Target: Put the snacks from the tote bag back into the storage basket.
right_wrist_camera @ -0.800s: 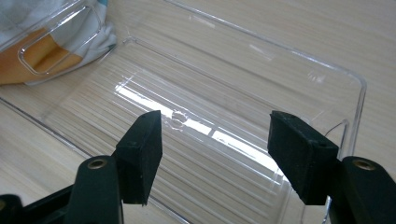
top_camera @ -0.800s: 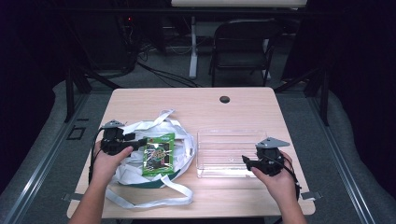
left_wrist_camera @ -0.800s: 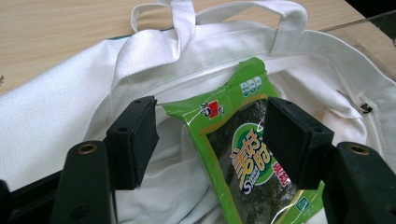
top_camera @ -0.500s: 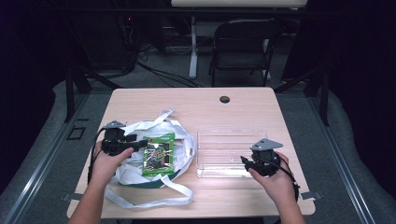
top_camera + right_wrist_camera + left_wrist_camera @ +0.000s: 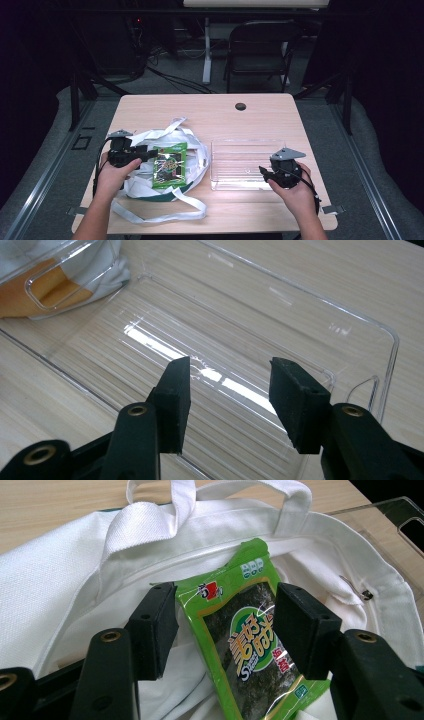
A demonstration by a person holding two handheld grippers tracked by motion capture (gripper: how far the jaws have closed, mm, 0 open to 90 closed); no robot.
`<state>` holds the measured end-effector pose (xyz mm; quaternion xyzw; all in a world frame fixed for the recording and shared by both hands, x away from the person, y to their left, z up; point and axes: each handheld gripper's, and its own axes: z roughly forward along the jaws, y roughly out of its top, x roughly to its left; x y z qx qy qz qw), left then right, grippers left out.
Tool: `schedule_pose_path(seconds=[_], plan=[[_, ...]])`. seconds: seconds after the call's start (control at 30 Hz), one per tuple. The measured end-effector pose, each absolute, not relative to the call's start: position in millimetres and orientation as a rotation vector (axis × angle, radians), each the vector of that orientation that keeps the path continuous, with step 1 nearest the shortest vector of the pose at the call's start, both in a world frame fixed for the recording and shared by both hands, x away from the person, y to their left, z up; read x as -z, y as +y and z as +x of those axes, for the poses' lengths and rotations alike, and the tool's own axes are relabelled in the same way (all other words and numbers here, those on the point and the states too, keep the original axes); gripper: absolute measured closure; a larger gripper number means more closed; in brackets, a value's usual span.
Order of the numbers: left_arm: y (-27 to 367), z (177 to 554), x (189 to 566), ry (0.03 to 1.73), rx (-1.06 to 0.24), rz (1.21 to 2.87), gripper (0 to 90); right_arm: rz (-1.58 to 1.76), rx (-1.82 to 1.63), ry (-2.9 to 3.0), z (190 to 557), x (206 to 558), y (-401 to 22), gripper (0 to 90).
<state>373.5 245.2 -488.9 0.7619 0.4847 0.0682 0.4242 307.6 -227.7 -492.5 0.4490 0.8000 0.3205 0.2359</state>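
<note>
The left gripper (image 5: 148, 152) is being held over the white tote bag (image 5: 135, 182), which is lying flat on the desk (image 5: 200, 107) near its left edge, toward the front-left corner. In the left gripper view the jaws are standing wide apart w/ the green seaweed packet (image 5: 250, 645) lying between them; the left pad appears to be touching the packet's edge, the right pad is just beside it, and whether any pressure is being applied cannot be told. The packet is lying on top of the bag, approx. at its opening, w/ the bag's handles (image 5: 240, 495) looping beyond it.

The right gripper (image 5: 263, 172) is being held at the front-right part of the desk, at the front edge of the clear plastic tray (image 5: 247, 145). Its jaws are standing open w/ nothing between them; in the right gripper view they are hovering over the tray's bare floor (image 5: 165, 325). The tray is sitting right of the bag, just beside it.
</note>
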Motion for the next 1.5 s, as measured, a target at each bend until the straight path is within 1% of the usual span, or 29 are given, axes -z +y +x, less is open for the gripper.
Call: schedule_pose_path(seconds=[0.23, 0.37, 0.7, 0.97, 1.5], plan=[[244.1, 374.4, 490.8, 1.235, -0.145, 1.944, 45.8, 1.244, -0.873, 2.209, 307.5, 491.8, -226.2, 53.0], [243.0, 375.5, 493.0, 1.257, -0.126, 1.954, 45.3, 1.251, -0.876, 2.219, 307.5, 491.3, -227.3, 54.0], [237.7, 378.7, 499.7, 1.289, -0.087, 1.978, 41.3, 1.276, -0.879, 2.214, 307.2, 491.1, -230.3, 55.7], [235.0, 383.4, 507.0, 1.322, -0.032, 1.986, 37.9, 1.288, -0.880, 2.213, 305.7, 491.5, -230.6, 54.0], [227.7, 397.3, 525.7, 1.375, 0.094, 1.982, 35.1, 1.300, -0.882, 2.199, 298.5, 493.6, -234.3, 53.4]])
